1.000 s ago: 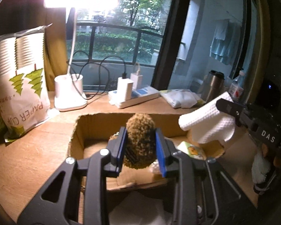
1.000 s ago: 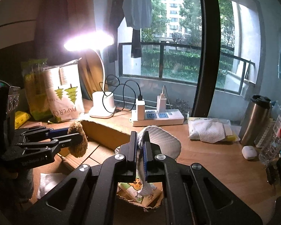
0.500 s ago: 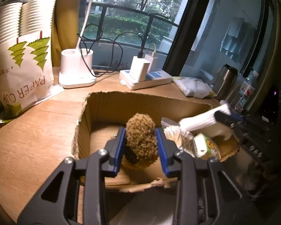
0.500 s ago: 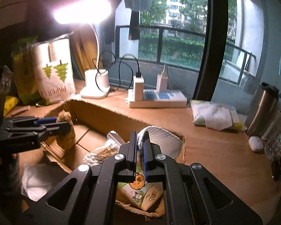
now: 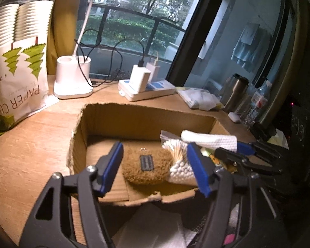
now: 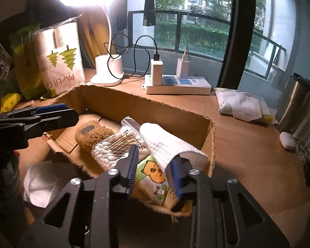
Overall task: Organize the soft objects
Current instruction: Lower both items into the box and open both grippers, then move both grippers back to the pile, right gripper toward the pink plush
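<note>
An open cardboard box [image 5: 146, 109] [image 6: 146, 105] sits on the wooden desk. A brown fuzzy pouch [image 5: 146, 169] [image 6: 93, 133] lies on its floor. My left gripper [image 5: 155, 150] [image 6: 71, 112] hangs over the pouch, its jaws opening and well clear of it on both sides. A white waffle cloth [image 6: 169, 146] [image 5: 208, 140] lies over a bag of cotton swabs [image 6: 115, 146] [image 5: 177, 165] and drapes across one finger of my right gripper [image 6: 155, 157] [image 5: 229, 148]. The right jaws are opening and no pad presses the cloth. Below them lies a cartoon tissue pack [image 6: 155, 177].
Behind the box stand a paper cup bag [image 5: 18, 78], a white lamp base [image 5: 73, 80] and a power strip [image 6: 177, 84] with chargers. Right of the box are a folded cloth pack [image 6: 241, 105], a steel tumbler [image 6: 295, 101] and a small white case [image 6: 287, 140].
Both grippers have opened. The brown pouch dropped from the left jaws onto the box floor. The white cloth slid out of the right pinch, and the right gripper sank toward the box.
</note>
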